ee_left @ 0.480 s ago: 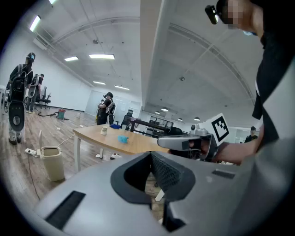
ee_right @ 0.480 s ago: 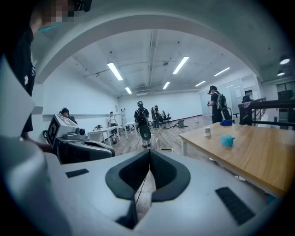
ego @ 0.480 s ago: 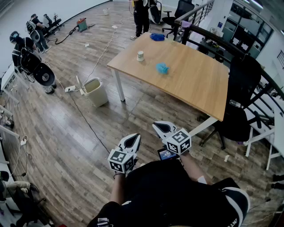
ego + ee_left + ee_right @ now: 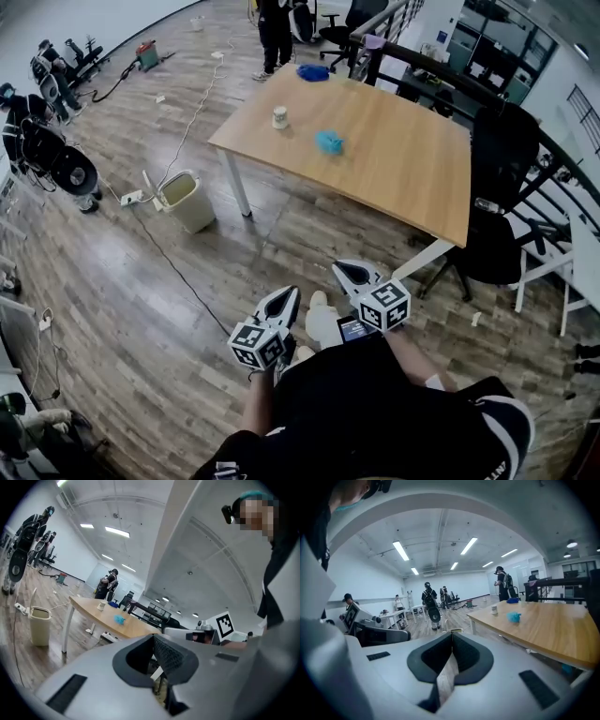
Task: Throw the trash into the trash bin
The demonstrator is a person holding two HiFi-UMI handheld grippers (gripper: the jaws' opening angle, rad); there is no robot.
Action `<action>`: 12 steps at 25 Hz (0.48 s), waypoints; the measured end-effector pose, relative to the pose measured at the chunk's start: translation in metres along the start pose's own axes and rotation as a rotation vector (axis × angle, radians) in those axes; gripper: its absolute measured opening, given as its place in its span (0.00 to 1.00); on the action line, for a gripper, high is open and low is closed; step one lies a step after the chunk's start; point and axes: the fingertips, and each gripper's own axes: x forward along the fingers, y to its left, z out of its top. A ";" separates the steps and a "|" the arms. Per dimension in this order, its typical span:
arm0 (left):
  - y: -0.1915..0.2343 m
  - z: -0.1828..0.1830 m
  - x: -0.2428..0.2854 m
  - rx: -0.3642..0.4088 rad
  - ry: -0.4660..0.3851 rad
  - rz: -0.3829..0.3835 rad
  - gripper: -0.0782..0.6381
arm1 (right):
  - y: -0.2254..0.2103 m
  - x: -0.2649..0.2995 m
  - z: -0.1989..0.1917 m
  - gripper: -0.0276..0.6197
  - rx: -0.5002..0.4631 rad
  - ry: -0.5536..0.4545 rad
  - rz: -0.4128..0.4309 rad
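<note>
both grippers sit close to the person's body, well short of everything: the left gripper [image 4: 285, 297] and the right gripper [image 4: 343, 270] each have their jaws pressed together with nothing between them, pointing roughly toward the bench. ahead lies bare wooden floor [image 4: 281, 244], crossed on the left by a dark cable [image 4: 178, 267] that runs toward the beige trash bin [image 4: 187, 201]; the bin stands open-topped just beside the bench's near left leg [image 4: 234, 183]. the trash is farther on, on the wooden bench [image 4: 412, 169]: a crumpled blue wad [image 4: 329, 142] near the middle, a small paper cup [image 4: 279, 117] left of it, and another blue item [image 4: 313, 72] at the far edge, all well apart from the grippers. my judgement is that closed jaws would only shove the light wad along the top or off an edge, so they need opening before arrival; the cable is a trip or snag risk on the way to the bin. the near long edge of the bench is open for approach, while the black office chair [image 4: 497, 225] and railing [image 4: 441, 80] crowd the right side.
</note>
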 end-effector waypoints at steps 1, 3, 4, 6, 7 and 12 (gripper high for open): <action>0.002 0.002 0.007 0.016 0.013 0.000 0.12 | -0.008 0.003 0.000 0.04 0.025 0.001 -0.016; 0.007 0.005 0.018 0.051 0.043 -0.001 0.12 | -0.021 0.013 0.000 0.04 0.053 0.007 -0.036; 0.012 0.007 0.023 0.062 0.055 -0.002 0.12 | -0.027 0.020 0.001 0.04 0.061 0.009 -0.041; 0.025 0.014 0.030 0.069 0.074 0.004 0.12 | -0.038 0.041 0.003 0.04 0.084 0.011 -0.040; 0.034 0.016 0.034 0.068 0.083 0.011 0.12 | -0.043 0.054 0.004 0.04 0.100 0.013 -0.038; 0.098 0.048 0.058 0.054 0.115 0.076 0.12 | -0.065 0.126 0.034 0.04 0.123 0.006 -0.009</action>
